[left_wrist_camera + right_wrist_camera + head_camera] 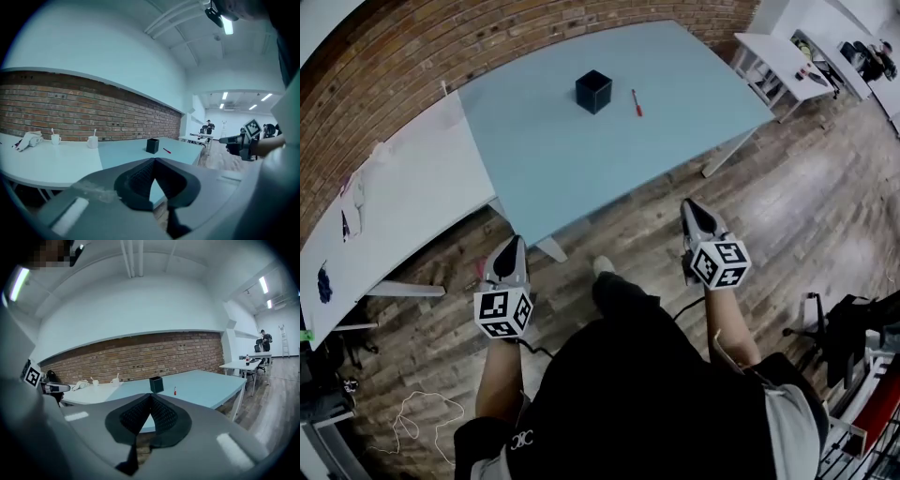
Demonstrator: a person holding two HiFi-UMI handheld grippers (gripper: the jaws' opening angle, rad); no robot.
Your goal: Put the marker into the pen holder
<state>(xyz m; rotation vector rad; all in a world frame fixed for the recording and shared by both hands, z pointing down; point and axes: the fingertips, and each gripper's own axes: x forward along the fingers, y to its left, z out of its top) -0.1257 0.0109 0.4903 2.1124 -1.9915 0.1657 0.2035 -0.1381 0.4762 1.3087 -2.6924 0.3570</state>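
A black square pen holder [593, 91] stands on the light blue table [544, 159], with a red marker [636, 102] lying just to its right. Both show small and far in the left gripper view, pen holder [152, 146] and marker [167, 150], and in the right gripper view, pen holder [156, 384] and marker [175, 391]. My left gripper [511, 247] and right gripper [694, 210] hover over the wooden floor, short of the table's near edge. Each is shut with nothing between its jaws.
A white table [384, 216] adjoins the blue one on the left, with cups [92, 141] and cloth [29, 139] along the brick wall. Another white table [783, 56] stands at the right. Cables lie on the floor at lower left. A black chair [844, 333] is at right.
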